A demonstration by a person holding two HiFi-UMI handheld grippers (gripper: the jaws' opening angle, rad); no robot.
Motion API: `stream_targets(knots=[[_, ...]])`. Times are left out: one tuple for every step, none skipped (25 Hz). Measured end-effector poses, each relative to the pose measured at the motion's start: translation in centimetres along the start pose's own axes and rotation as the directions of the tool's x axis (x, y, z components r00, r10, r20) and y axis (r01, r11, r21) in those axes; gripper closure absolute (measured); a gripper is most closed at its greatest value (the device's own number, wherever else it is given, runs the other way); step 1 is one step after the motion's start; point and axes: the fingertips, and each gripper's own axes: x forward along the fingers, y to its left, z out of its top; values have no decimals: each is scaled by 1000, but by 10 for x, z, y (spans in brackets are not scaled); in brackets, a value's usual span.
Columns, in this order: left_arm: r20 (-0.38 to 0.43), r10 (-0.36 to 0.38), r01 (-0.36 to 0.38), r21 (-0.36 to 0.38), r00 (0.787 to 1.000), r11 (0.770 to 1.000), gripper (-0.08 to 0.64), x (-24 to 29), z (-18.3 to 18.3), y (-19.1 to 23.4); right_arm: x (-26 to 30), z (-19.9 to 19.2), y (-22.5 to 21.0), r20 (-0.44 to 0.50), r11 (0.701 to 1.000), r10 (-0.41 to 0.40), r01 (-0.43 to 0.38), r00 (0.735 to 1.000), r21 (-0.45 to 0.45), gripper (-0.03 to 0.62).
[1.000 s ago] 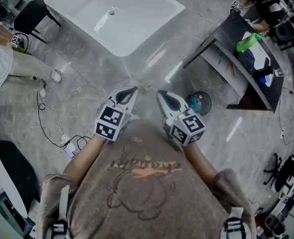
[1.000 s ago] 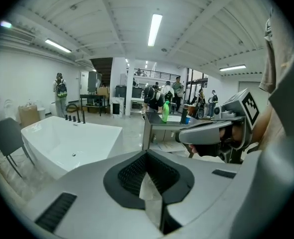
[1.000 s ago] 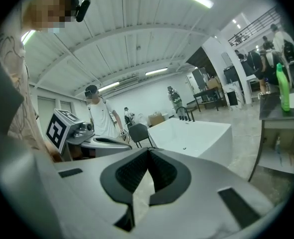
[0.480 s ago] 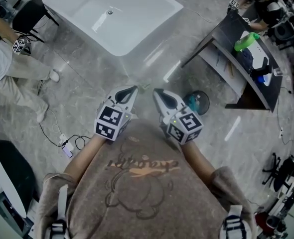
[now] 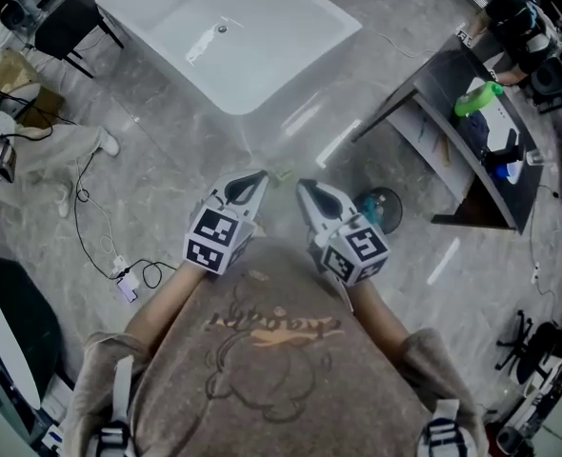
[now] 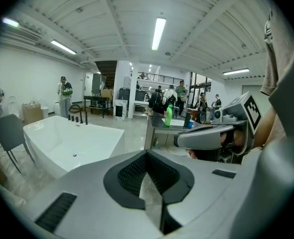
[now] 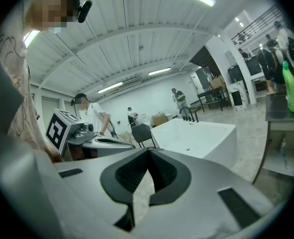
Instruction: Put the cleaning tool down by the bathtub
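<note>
Left gripper (image 5: 254,179) and right gripper (image 5: 307,188), mid-frame, are closed and empty; one should open wide before grasping the teal object (image 5: 376,201) centre-right.

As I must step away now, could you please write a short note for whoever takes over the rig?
Left gripper: shut, empty.
Right gripper: shut, empty.
Both point toward the bathtub.
A small green item lies on the floor by the tub's near corner. It may be the cleaning tool, but it is too small to tell.
If so, the job looks done; confirm it.
</note>
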Motion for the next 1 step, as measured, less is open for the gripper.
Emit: stream_targets(knots=[[-5,-2,2,-3,1000,1000,549,0,-2,0,-1,0,0,-2,1000,-2,2,1000,3,594]])
